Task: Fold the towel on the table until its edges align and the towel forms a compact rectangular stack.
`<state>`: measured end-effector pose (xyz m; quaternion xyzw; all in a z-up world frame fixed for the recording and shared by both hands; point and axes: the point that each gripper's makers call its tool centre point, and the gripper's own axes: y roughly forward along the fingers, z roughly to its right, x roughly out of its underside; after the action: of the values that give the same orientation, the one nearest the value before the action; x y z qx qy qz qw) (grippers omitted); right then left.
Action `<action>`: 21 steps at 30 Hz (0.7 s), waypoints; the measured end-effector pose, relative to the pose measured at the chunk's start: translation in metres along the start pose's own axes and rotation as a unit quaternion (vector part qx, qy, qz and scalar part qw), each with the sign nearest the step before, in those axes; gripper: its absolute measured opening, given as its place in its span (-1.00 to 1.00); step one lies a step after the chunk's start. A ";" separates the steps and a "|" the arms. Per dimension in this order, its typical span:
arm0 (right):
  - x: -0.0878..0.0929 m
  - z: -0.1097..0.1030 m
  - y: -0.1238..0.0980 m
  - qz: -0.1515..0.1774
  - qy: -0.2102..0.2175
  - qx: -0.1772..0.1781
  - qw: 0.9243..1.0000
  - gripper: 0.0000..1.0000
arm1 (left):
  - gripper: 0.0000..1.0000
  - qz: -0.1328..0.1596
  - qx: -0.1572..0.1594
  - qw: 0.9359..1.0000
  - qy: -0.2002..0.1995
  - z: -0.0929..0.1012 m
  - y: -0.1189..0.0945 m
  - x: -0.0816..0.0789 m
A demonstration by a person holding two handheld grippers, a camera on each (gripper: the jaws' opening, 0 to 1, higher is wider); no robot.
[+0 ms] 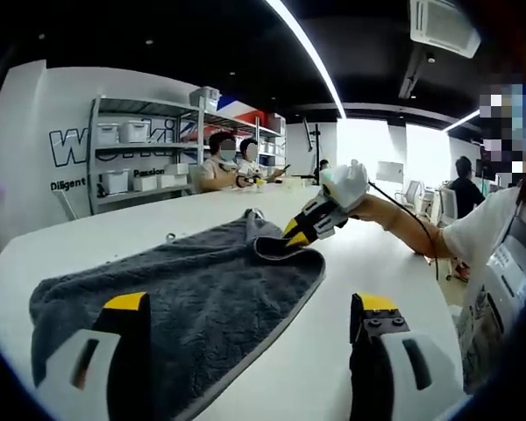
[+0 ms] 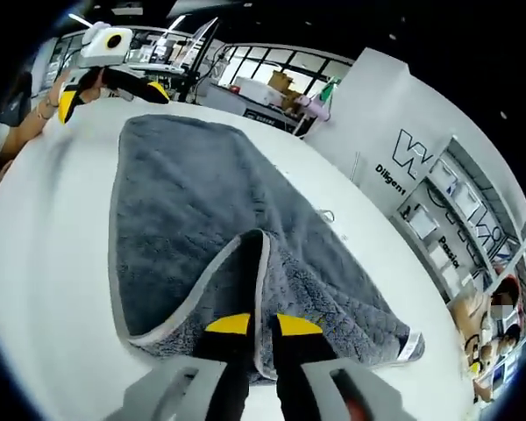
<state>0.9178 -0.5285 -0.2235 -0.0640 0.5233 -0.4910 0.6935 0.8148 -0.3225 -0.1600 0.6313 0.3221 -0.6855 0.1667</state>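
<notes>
The grey towel [image 2: 202,228] lies spread on the white tabletop [image 1: 368,263], one corner lifted into a flap. The right claw [image 2: 261,326] is clenched on that corner; it shows too in the left gripper view, far across the cloth. The left claw [image 1: 250,317] is released, hovering over the near edge, one jaw above towel, the other above bare tabletop. The first fold looks just begun. Next, probably: left grips its own corner, then both carry over. Bare tabletop all round gives room.
</notes>
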 end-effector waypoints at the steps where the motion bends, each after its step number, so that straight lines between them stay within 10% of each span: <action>1: 0.000 0.000 -0.001 0.001 0.000 0.000 1.000 -0.92 | 0.99 0.000 0.000 1.000 0.000 0.000 0.000 0.000; 14: 0.010 0.023 -0.051 0.008 -0.001 0.025 1.000 -0.94 | 0.99 0.002 -0.001 1.000 0.002 -0.003 -0.001 -0.002; 21: 0.061 0.018 -0.084 -0.039 -0.019 -0.019 0.999 -0.95 | 0.99 0.000 0.002 1.000 0.004 0.000 0.000 -0.001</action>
<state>0.8787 -0.6244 -0.2052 -0.1066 0.5165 -0.5060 0.6825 0.8151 -0.3225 -0.1588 0.6343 0.3213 -0.6838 0.1638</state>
